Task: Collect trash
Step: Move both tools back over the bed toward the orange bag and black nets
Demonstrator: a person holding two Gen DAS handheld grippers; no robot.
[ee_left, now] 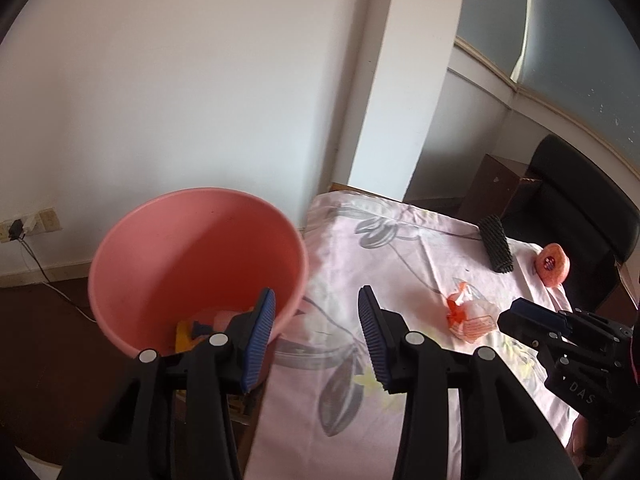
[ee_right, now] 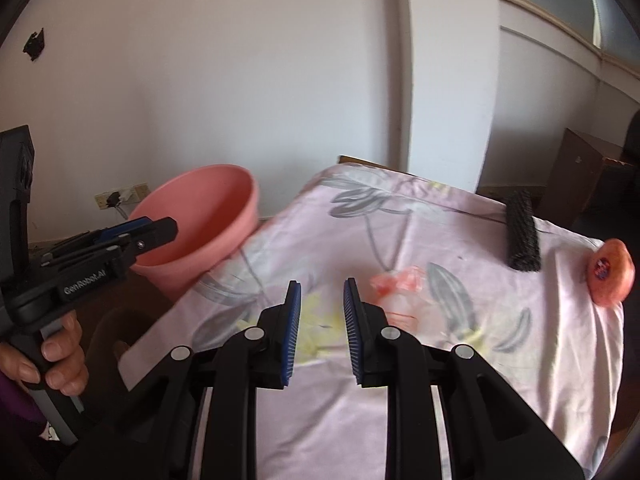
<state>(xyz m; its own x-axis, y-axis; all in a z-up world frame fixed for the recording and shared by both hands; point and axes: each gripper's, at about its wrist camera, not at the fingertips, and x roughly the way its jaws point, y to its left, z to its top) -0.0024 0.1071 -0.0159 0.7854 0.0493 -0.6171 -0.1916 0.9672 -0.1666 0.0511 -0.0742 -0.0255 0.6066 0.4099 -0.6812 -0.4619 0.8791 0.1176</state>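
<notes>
Table (ee_right: 400, 420) was covered with a pale pink floral cloth (ee_left: 360, 240). White wall (ee_left: 180, 80) behind, a wall socket (ee_left: 30, 226) with a plug and trailing cable. Dark wooden cabinet (ee_left: 496, 184) and, probably, a black chair (ee_left: 580, 200) stood beyond the table.

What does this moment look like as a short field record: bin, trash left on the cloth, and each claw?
bin: pink bucket beside the table, some scraps at its bottom
table: floral cloth
trash left: orange-and-clear wrapper, black mesh roll, orange foam net
left claw: open, empty, at the bucket's rim
right claw: open, empty, over the cloth
</notes>
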